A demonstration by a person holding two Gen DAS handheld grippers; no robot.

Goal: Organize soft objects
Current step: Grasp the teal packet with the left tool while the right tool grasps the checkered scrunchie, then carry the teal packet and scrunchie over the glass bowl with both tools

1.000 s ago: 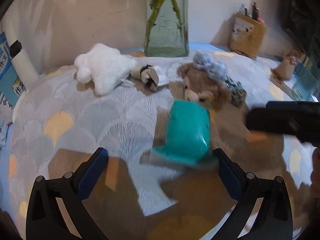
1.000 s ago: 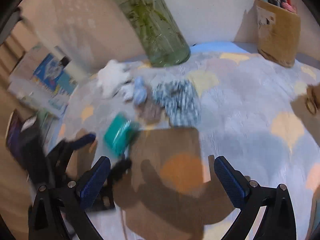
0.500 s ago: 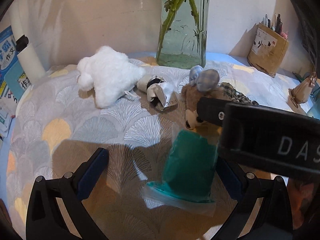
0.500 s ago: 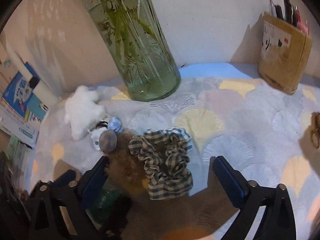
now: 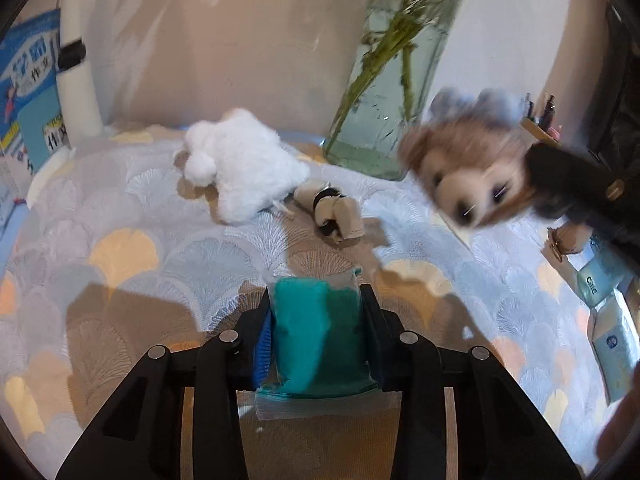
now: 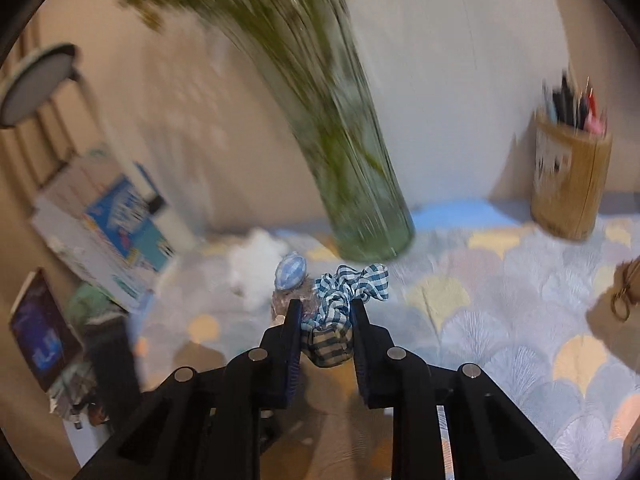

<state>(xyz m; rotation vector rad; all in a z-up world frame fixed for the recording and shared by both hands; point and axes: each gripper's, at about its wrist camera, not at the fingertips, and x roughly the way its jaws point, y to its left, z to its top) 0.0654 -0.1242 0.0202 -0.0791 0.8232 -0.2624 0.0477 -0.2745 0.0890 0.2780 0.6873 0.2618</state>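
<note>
- Left wrist view: your left gripper (image 5: 316,336) had just been closing and its jaws were clamped on the teal soft item sealed in a clear zip bag (image 5: 316,332), at 6 o'clock, low over the patterned tablecloth (image 5: 132,248).
- At 11 o'clock the white plush toy (image 5: 240,168) lay on the cloth, untouched; just beside it, toward the centre, sat a small rolled beige cloth with a black band (image 5: 332,212).
- At 2 o'clock the brown bear plush with blue ears (image 5: 468,168) was blurred and looked clear of the cloth, in front of the glass vase with green stems (image 5: 384,120); the black body at its right I took for your other gripper.
- Right wrist view: your right gripper (image 6: 326,336) had just been closing too, and its jaws were pressed together on the blue checked scrunchie (image 6: 344,296) at 6 o'clock, with the bear's blue ear (image 6: 291,271) just behind at 12 o'clock of the jaws.
- The wooden pen holder (image 6: 568,192) stood at 3 o'clock.
- Progress, as I judged it: you were early on. Two picks were in hand but nothing was placed, and the white plush and the beige roll were left. No bin or target spot showed.
</note>
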